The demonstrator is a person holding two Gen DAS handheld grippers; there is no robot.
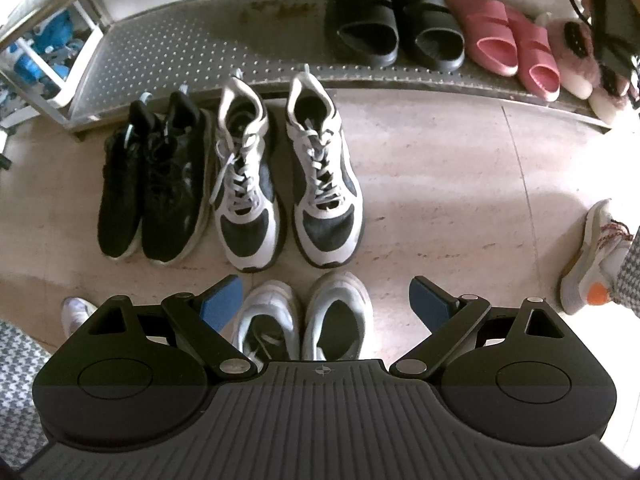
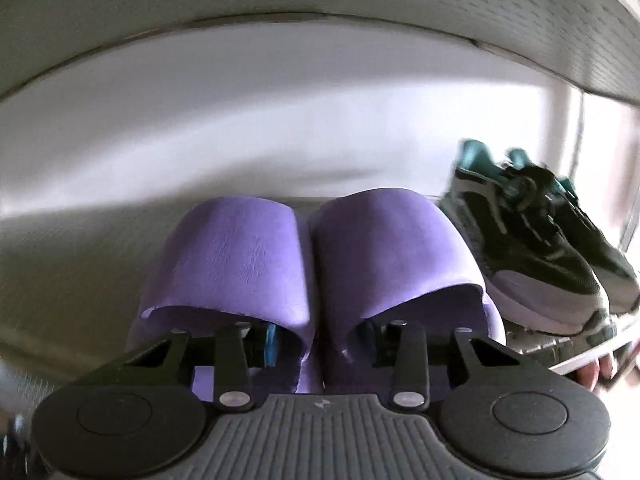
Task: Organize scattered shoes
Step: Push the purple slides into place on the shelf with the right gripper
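On a perforated metal shelf, a pair of purple slippers [image 2: 308,280] sits side by side, toes pointing to the white wall behind, with the right gripper [image 2: 320,338] reaching into them: one finger is tucked inside the left slipper's opening and the other inside the right slipper's, so that the two adjoining inner walls lie between the blue pads. Whether the pads press on those walls cannot be told, as the slipper straps hide the fingertips. Just to the right of the slippers, on the same shelf, stands a black sneaker with teal lining [image 2: 536,248], slightly blurred. Below, the left gripper [image 1: 324,304] hangs above the pale tiled floor [image 1: 460,200] with its jaws spread wide and nothing between its pads, directly over a pair of white sneakers [image 1: 304,316] standing close together. Beyond them a pair of white-and-black lace-up sneakers [image 1: 288,176] stands with a gap between the two shoes, and a pair of black sneakers [image 1: 154,184] stands touching just to its left. Farther back, the bottom shelf of the rack [image 1: 192,52] holds black slides [image 1: 396,20], pink slides [image 1: 504,40] and pink fluffy slippers [image 1: 576,56] in a row toward its right end. At the right edge of the left wrist view, a person's foot in a white shoe with an orange patch [image 1: 592,256] stands on the floor.
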